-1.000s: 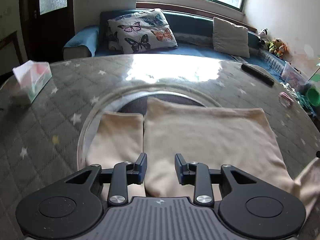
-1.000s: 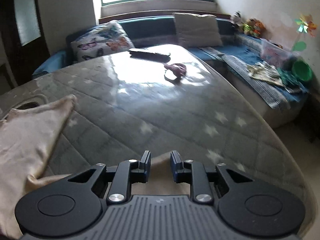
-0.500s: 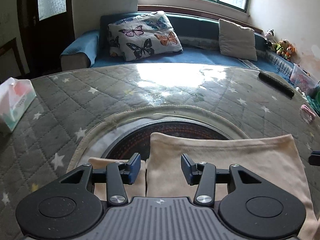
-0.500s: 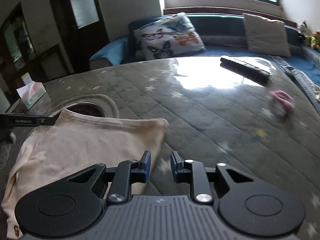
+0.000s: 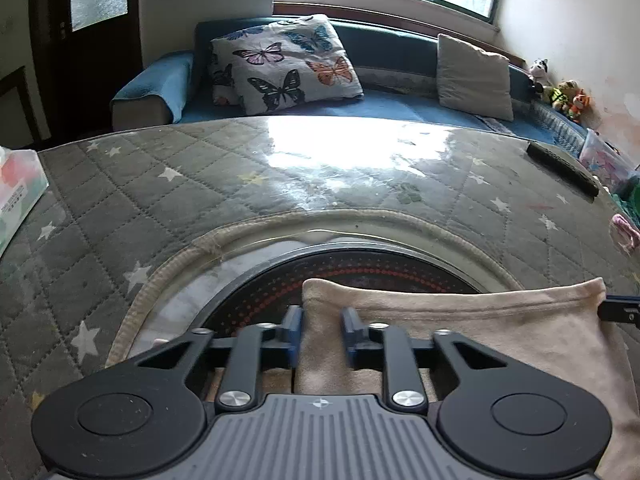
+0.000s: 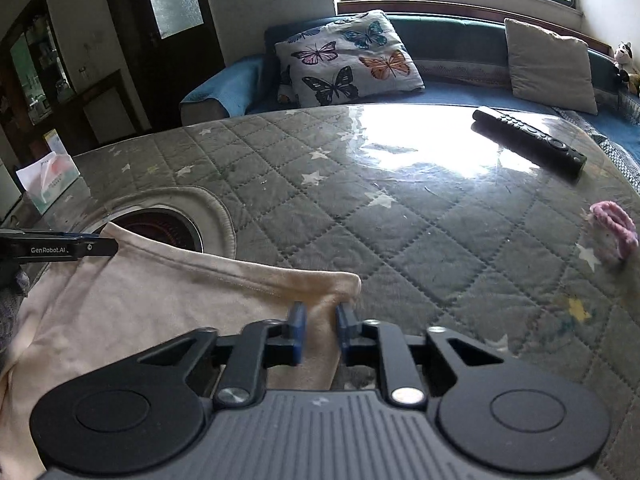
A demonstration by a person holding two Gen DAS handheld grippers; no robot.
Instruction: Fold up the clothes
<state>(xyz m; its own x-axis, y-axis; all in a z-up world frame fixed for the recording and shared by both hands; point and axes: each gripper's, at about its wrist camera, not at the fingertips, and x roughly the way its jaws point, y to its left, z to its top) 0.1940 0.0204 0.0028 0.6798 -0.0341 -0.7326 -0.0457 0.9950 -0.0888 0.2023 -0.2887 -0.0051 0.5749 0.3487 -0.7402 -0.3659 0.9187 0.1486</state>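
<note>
Both grippers had their jaws narrowed around cloth when I checked the feeds. On my left gripper (image 5: pixel 322 330) the blue fingertips (image 5: pixel 295 330) stood on either side of the near left corner of the cream garment (image 5: pixel 460 332), fabric filling the gap; whether the pads were truly pinching or only bracketing it, I could not tell. My right gripper (image 6: pixel 320 330) looked much the same at the garment's (image 6: pixel 140 312) opposite corner, with the fold of cloth rising between its fingertips (image 6: pixel 345 328).

Outward from there, the garment lay flat on the quilted, star-printed table cover (image 5: pixel 160 216), its far edge draped across the round opening (image 5: pixel 360 268) with the dark, red-dotted disc inside.

My worry was the grip: if either side held only the top layer, lifting would have peeled the fold apart instead of carrying it over. Uneven lifting would have skewed the crease. Dragging low could have snagged the hem on the raised piping of the opening. The remote (image 6: pixel 528 142) and the pink hair tie (image 6: pixel 614 232) sat well apart to the right, the tissue box (image 5: pixel 18 196) well off to the left, so I judged those safe unless the swing went wide.
</note>
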